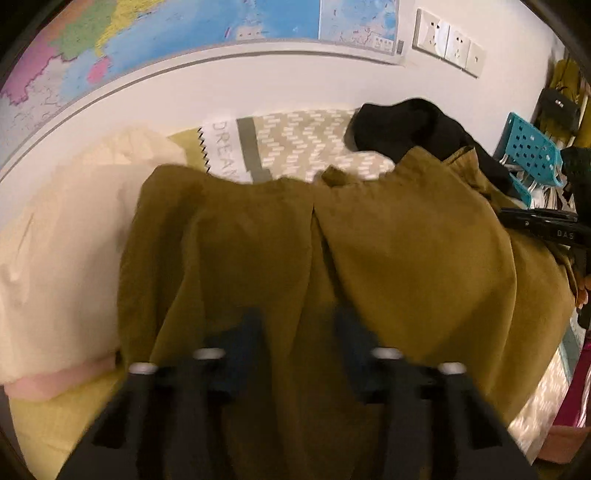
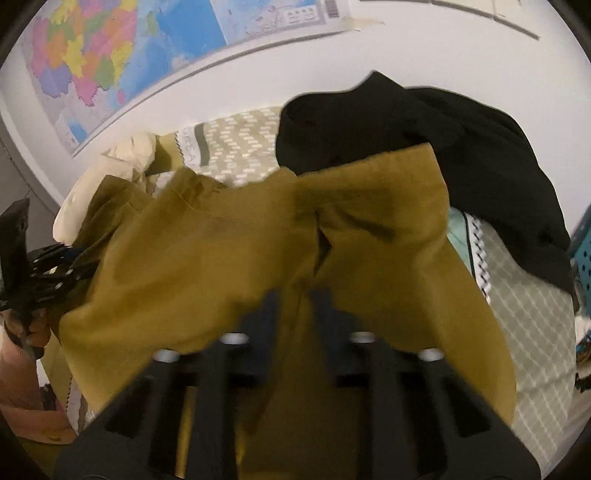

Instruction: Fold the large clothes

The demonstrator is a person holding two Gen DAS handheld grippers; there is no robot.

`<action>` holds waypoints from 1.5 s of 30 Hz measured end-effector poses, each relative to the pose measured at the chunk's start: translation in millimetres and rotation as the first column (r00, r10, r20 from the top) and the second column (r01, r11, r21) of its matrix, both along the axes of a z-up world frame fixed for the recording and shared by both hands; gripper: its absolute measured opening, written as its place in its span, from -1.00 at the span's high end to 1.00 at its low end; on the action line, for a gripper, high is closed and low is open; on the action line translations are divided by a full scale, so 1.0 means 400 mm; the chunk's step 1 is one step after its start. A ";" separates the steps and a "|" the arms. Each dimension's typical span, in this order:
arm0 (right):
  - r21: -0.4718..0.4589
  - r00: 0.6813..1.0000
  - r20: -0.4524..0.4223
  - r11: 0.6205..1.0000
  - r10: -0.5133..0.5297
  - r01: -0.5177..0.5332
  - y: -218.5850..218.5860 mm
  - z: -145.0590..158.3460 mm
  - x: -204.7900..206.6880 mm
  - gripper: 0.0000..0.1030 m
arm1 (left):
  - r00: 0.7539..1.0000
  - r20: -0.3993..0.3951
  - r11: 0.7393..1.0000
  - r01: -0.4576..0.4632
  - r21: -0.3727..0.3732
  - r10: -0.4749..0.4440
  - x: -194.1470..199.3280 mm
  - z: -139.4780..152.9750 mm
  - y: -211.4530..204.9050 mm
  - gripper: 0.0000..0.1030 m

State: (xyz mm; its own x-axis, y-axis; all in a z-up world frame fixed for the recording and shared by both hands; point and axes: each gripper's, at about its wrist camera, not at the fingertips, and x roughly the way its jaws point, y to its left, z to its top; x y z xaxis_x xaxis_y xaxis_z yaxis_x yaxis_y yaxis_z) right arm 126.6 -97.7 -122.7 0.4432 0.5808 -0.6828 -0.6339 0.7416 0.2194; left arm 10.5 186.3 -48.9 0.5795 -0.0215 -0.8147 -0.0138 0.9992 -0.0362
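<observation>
At the bottom of your left wrist view, your left gripper [image 1: 295, 332] has its fingers spread, with the olive-green garment [image 1: 369, 240] running up between and over them; through the blur you cannot tell whether any cloth is actually nipped. In the right wrist view, your right gripper [image 2: 293, 306] has its fingers drawn close, with a gathered fold of the same olive-green garment [image 2: 221, 251] between them, so it looks to be pinching the cloth. From both grippers the garment spreads upward and away, filling the middle of each frame, with a seam or pleat running up the centre. Its long axis seems to lie across the frame, from left to right, between your two hands. Your right gripper shows at the right edge of the left view [image 1: 546, 229], and the left one at the left edge of the right view [image 2: 40, 266], so each hand sits at one end of the cloth, neither plainly nearer the middle. Any fold would likely bring those ends together across that axis. Beyond the garment lies the patterned bedspread [image 1: 306, 140], with a cream garment [image 1: 55, 258] at the left and a black garment [image 2: 406, 129] at the upper right, the olive cloth's far edge lapping onto it. Farthest off, a wall map [image 1: 184, 33] hangs along the top.
</observation>
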 end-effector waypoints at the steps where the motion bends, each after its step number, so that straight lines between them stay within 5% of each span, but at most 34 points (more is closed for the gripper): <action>1: 0.003 1.000 0.026 1.000 -0.010 0.010 -0.002 0.014 -0.002 0.94 | 1.000 -0.004 1.000 -0.004 -0.009 0.004 0.011 0.002 0.001 0.83; 6: 0.152 0.992 0.096 0.986 -0.080 0.065 -0.045 0.103 -0.006 0.95 | 0.997 0.061 0.999 -0.050 -0.016 0.050 0.045 0.041 0.026 0.93; 9: 0.054 0.998 0.026 0.997 -0.062 0.061 -0.010 0.049 0.030 0.89 | 0.995 0.032 0.992 -0.094 -0.084 0.097 0.059 0.024 0.065 0.91; 12: -0.007 0.993 -0.052 0.995 -0.102 0.101 -0.007 0.005 0.063 0.63 | 0.995 -0.022 0.988 -0.101 -0.115 0.099 0.062 -0.013 0.083 0.78; 14: 0.025 0.992 -0.011 0.991 -0.128 0.128 -0.022 0.035 0.044 0.53 | 0.996 -0.004 0.990 -0.092 -0.106 0.092 0.049 -0.013 0.082 0.72; 16: 0.063 0.990 0.053 0.989 -0.134 0.131 -0.030 0.080 0.003 0.41 | 0.996 0.017 0.991 -0.087 -0.105 0.090 0.038 -0.001 0.085 0.43; 21: 0.075 0.987 0.155 0.996 0.042 -0.054 0.073 0.143 -0.095 0.17 | 0.994 0.085 0.993 -0.067 -0.094 0.075 0.009 0.026 0.081 0.18; 25: 0.004 0.985 0.098 0.990 0.140 -0.141 0.194 0.088 -0.077 0.22 | 0.994 0.077 0.993 -0.067 -0.094 0.074 0.014 0.020 0.078 0.07; 29: -0.062 0.998 -0.038 0.997 0.050 -0.053 0.243 -0.023 0.038 0.40 | 0.995 0.037 0.993 -0.091 -0.075 0.094 0.019 -0.008 0.092 0.05; 32: 0.008 0.995 -0.088 0.999 0.039 -0.038 0.209 -0.025 0.060 0.40 | 0.994 0.011 0.987 -0.111 -0.117 0.113 0.030 -0.019 0.111 0.04; 39: 0.109 0.999 0.033 0.993 0.037 -0.040 0.025 0.080 -0.064 -0.11 | 0.994 0.084 0.990 -0.063 -0.123 0.073 -0.061 0.023 0.110 -0.18; 45: 0.097 0.998 0.043 0.994 -0.045 0.041 -0.135 0.048 -0.122 -0.10 | 0.994 0.105 0.993 -0.023 -0.115 0.035 -0.151 0.003 0.092 -0.21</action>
State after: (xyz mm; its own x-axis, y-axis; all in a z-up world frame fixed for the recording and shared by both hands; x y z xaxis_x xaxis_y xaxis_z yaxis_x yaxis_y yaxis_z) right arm 77.8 -151.6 -103.6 0.4981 0.6224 -0.6038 -0.6128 0.7453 0.2627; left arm -49.8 223.0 -47.7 0.6645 -0.0923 -0.7416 -0.0327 0.9878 -0.1523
